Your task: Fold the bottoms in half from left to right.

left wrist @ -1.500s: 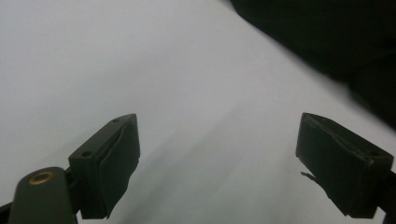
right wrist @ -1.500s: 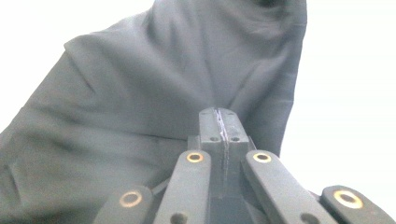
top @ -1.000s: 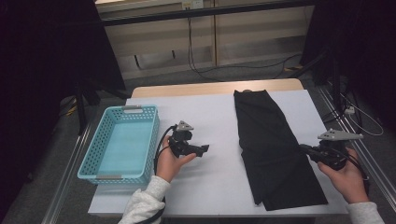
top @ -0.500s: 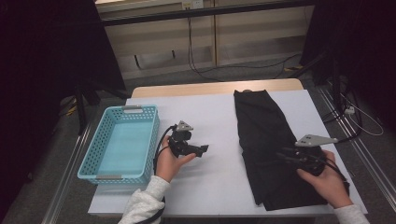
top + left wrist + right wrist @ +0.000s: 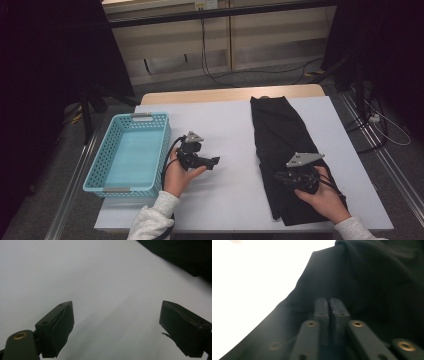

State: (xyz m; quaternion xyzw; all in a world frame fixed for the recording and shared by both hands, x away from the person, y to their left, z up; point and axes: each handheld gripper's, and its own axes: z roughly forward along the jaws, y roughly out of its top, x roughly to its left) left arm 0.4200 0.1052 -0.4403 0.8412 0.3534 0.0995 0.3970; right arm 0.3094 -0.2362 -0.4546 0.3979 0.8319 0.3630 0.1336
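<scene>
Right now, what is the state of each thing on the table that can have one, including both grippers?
black cloth: lying flat on the table, folded into a long strip
basket: upright, empty
left gripper: jaws wide open, nothing between them, over bare table
right gripper: jaws shut, over the black cloth's near part; whether cloth is pinched cannot be told
table: covered with a white sheet

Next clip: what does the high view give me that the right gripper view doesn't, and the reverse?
High view: the blue basket at the left and the left gripper held open over bare tabletop. Right gripper view: the right gripper's fingers closed together, with nothing seen between them, close above dark folds. Shared: the black cloth lying on the white table.
</scene>
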